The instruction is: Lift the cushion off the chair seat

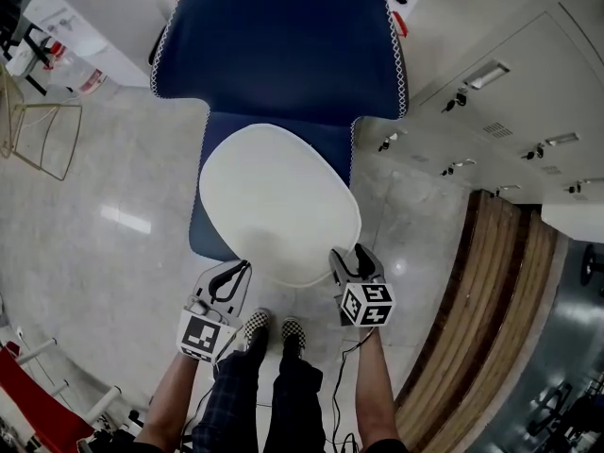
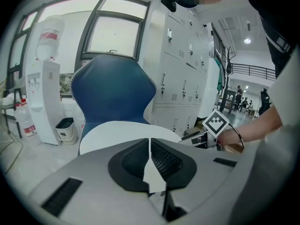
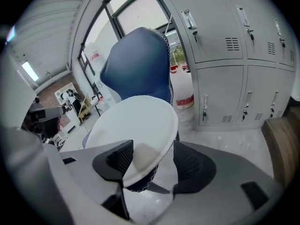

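A white oval cushion [image 1: 278, 201] [image 2: 122, 130] [image 3: 136, 125] lies flat on the seat of a blue chair [image 1: 283, 45] [image 2: 112, 93] [image 3: 140, 60]. My right gripper [image 1: 349, 256] [image 3: 152, 149] is open at the cushion's front right edge. That edge sits between its jaws, and the pads stand clear of it. My left gripper [image 1: 243, 270] [image 2: 150, 142] is shut, its tips at the cushion's front left edge. A pale sliver shows between its pads; I cannot tell whether it is the cushion.
Grey lockers [image 1: 491, 92] line the right side, with a wooden bench [image 1: 491, 291] in front of them. A gold wire stool [image 1: 38, 130] stands at the left. A water dispenser [image 2: 42, 97] and a bin [image 2: 65, 128] sit behind the chair. The person's shoes [image 1: 274, 333] are just before the seat.
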The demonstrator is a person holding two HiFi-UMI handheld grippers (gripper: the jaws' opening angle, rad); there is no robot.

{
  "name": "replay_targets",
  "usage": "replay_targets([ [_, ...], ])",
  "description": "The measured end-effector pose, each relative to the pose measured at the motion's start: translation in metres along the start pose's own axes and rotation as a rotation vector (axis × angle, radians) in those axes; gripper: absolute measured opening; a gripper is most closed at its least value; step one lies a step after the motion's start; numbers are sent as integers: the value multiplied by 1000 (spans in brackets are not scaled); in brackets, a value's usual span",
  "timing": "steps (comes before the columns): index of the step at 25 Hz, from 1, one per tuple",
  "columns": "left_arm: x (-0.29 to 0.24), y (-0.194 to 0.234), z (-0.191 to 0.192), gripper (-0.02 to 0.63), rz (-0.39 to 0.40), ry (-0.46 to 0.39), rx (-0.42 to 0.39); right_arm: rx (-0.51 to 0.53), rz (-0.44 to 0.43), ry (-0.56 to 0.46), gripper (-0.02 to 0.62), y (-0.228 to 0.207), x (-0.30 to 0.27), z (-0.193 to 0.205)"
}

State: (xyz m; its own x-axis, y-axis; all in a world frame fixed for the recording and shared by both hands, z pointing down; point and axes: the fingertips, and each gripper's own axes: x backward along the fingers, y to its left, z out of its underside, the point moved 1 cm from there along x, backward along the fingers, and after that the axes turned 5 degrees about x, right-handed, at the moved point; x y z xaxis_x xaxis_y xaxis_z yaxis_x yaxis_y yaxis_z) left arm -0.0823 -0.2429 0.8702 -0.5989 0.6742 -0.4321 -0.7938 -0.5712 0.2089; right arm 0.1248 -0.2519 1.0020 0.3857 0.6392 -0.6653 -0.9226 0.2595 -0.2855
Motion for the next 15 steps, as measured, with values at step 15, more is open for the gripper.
replay_targets([
  [15, 3, 6, 24, 26, -4, 33, -21, -82, -70, -32, 273, -1, -16, 6],
])
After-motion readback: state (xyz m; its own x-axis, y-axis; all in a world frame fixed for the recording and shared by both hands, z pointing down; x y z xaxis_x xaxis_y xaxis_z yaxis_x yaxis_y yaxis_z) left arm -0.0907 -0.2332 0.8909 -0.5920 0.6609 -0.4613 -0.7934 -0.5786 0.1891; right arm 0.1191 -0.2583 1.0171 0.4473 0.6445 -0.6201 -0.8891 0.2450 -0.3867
